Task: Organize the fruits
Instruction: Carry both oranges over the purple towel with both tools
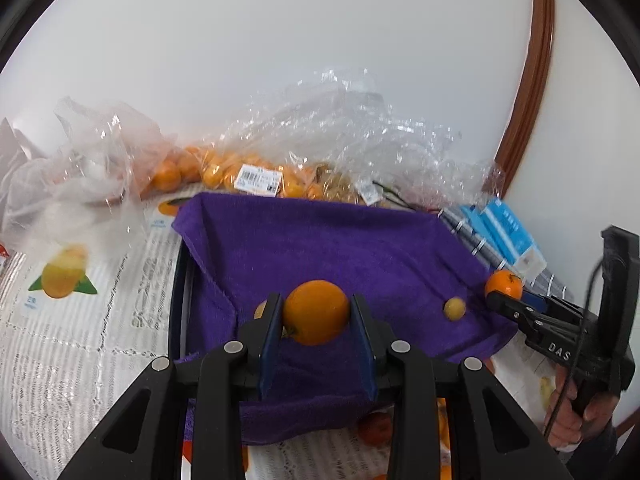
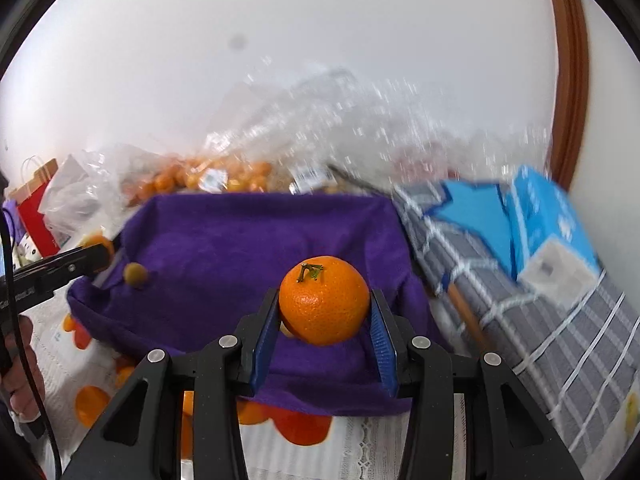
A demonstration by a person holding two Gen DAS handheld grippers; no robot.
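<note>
Two oranges held, one per gripper, above purple towel [image 1: 320, 248].
Left gripper [image 1: 316, 316]: jaws clamp smooth orange [image 1: 318, 311]. Right gripper [image 2: 325, 312]: jaws clamp stemmed orange [image 2: 324, 300]. Small yellowish fruit [image 1: 455, 309] lies on towel, right.

1. Left gripper [image 1: 316, 316] points forward and downward, its blue pads [image 1: 270, 344] clamped on either side of an orange [image 1: 318, 312], so it's carrying fruit.
2. Right gripper [image 2: 324, 312] has the same pose, tilted down, with its pads squeezing a tangerine [image 2: 324, 300], stem up.
3. In the left wrist view, the right hand [image 1: 576, 412] wraps the handle at the far right edge.
4. The left hand [image 2: 20, 364] shows at the right view's left edge, fingers curled round its grip.
</note>
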